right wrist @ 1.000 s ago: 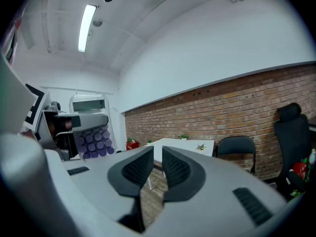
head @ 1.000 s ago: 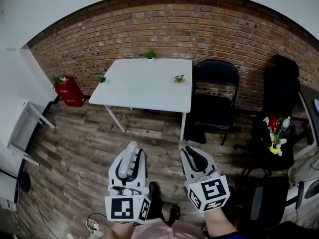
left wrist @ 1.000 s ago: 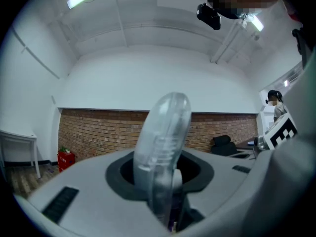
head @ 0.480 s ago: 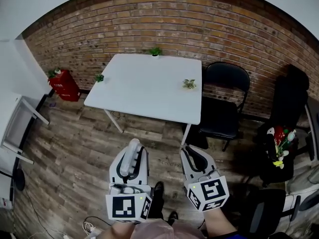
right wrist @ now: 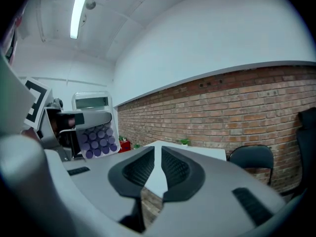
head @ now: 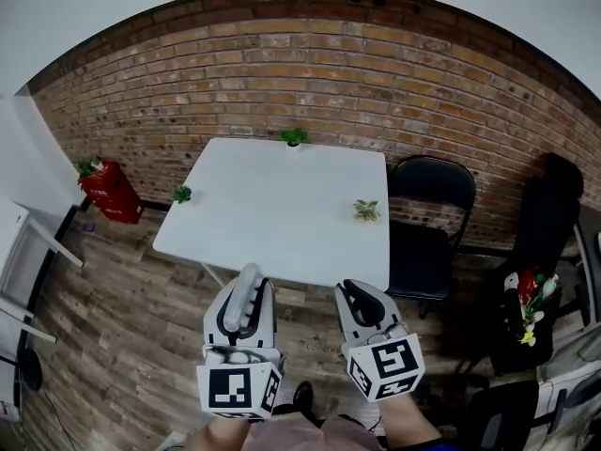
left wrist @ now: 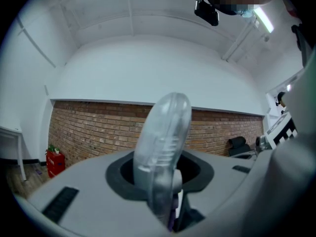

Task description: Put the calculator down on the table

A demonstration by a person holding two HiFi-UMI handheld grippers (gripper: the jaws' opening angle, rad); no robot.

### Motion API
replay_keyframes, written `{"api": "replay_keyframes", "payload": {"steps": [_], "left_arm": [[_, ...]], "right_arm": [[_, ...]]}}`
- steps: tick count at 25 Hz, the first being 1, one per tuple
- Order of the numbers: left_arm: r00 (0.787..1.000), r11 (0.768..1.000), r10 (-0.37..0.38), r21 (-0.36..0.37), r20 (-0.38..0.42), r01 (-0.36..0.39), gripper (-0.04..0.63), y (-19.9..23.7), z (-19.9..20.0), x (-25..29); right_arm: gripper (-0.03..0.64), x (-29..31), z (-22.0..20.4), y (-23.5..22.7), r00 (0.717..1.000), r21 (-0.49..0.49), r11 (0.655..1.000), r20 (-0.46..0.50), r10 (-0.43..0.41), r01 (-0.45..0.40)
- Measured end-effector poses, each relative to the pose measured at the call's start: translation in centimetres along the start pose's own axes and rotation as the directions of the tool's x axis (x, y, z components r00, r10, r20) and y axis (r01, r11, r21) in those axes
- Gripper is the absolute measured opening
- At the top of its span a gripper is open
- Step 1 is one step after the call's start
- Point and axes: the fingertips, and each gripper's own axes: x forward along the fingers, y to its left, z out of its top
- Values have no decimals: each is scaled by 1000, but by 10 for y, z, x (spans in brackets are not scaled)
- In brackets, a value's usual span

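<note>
Carry step: left tool (head: 246,294) is gripping the calculator (left wrist: 163,137) edge-up over the floor, short of the tabletop (head: 282,205). Right tool (head: 355,291) is sitting near-closed, empty. Next: reaching over the tabletop, lowering, letting go.

This looks like a plain office or meeting room, not a home. A bare white surface (head: 282,224) on thin legs stands against a brick wall (head: 310,64), which is painted white higher up. Small potted plants (head: 294,137) sit at the surface's edges. Just right of it stands a black folding chair (head: 427,214), and farther right a black office chair (head: 554,219). To the left of the surface a red box (head: 111,191) stands on the floor by the wall. A wood-plank floor (head: 122,318) runs beneath it, and a tube light (right wrist: 77,14) is fixed to the ceiling overhead.
</note>
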Motion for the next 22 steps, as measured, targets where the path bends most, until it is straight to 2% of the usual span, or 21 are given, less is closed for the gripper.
{"api": "replay_keyframes", "payload": {"steps": [7, 16, 22], "left_arm": [[999, 1000, -30, -4, -25, 30, 135, 20, -6, 45], [992, 998, -64, -12, -105, 63, 135, 23, -44, 94], [989, 997, -73, 4, -128, 75, 135, 23, -57, 152]], "right_arm": [[39, 38, 18, -20, 999, 5, 999, 14, -42, 42], [34, 77, -2, -50, 997, 43, 997, -28, -68, 69], [31, 121, -7, -88, 996, 63, 995, -43, -75, 78]]}}
